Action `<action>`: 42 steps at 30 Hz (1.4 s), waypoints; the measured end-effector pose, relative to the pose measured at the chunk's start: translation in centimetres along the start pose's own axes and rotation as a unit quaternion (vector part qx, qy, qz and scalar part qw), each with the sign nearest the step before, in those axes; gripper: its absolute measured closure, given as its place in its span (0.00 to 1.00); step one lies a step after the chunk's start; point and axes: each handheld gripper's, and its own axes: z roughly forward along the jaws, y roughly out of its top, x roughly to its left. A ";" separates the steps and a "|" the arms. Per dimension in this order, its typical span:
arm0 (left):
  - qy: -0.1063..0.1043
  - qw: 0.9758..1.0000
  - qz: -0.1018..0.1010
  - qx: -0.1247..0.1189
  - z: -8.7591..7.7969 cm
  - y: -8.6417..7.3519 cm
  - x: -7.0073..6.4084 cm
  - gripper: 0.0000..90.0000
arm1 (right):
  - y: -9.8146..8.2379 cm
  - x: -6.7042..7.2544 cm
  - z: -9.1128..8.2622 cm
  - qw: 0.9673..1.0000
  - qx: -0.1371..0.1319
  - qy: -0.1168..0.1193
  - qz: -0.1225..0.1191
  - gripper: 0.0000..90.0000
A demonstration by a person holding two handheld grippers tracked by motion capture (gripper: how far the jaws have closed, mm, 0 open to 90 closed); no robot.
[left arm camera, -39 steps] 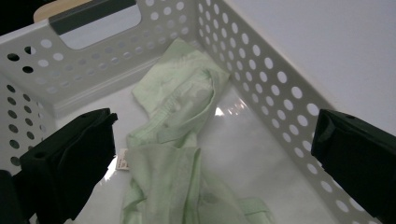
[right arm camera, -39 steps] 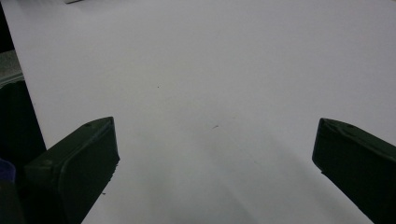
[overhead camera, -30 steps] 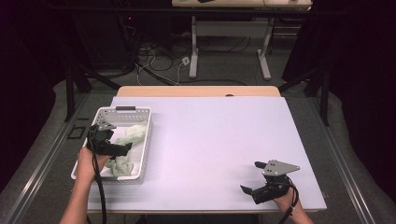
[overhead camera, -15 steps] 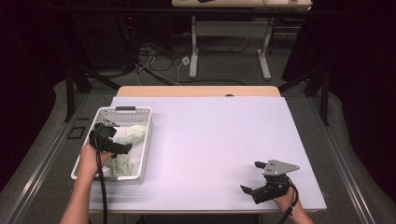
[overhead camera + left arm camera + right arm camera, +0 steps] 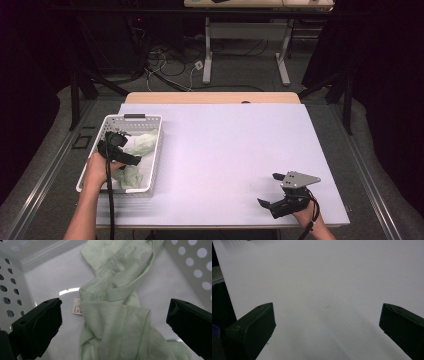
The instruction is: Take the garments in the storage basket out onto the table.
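White surface (image 5: 225,150) takes up most of the high view, wooden edge along its far side. White perforated basket (image 5: 151,165) sits at the surface's left side, near the person's edge. Inside the basket: pale green garment (image 5: 142,143), crumpled, running from the basket's middle toward its near end.

Left gripper (image 5: 131,159) is down inside the basket, over the garment, held by the left hand (image 5: 98,169). In the left gripper view the jaws are spread wide, one at each lower corner, and the garment (image 5: 117,315) lies between them, centred in the gap, bunched and folded with a stitched hem across the upper part. Neither jaw touches the cloth; bare basket floor (image 5: 55,277) shows on the left-hand jaw's side and a strip on the other. Basket wall with round holes on both edges of that view.

Right gripper (image 5: 272,192) rests low at the surface's near right corner, well apart from the basket, right hand (image 5: 306,216) behind it, grey three-cornered plate on top. In the right gripper view its jaws are spread wide with bare white surface (image 5: 324,290) between them, holding nothing.

Small white label (image 5: 77,306) on the garment, just inside the left-hand jaw, print too small to read.
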 end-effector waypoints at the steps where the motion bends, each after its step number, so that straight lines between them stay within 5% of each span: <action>1: 0.001 1.000 0.000 0.005 0.1 0.0 0.0 0.03 | 0.0 0.0 -0.1 1.000 0.007 0.001 0.000 0.00; 5: -0.007 0.999 0.003 0.038 0.7 0.0 0.0 0.09 | 0.0 0.0 0.0 1.000 0.005 0.002 -0.004 0.00; 21: -0.014 0.997 0.012 0.079 1.5 0.0 0.0 0.47 | 0.0 0.0 0.1 1.000 0.003 -0.001 -0.004 0.00; 35: -0.017 0.997 0.014 0.071 1.4 -0.2 0.1 0.82 | 0.0 0.0 0.1 1.000 0.004 0.000 -0.004 0.00; 42: -0.015 0.998 0.016 0.067 1.3 -0.3 0.1 0.85 | 0.0 0.0 0.0 1.000 0.007 0.000 -0.006 0.00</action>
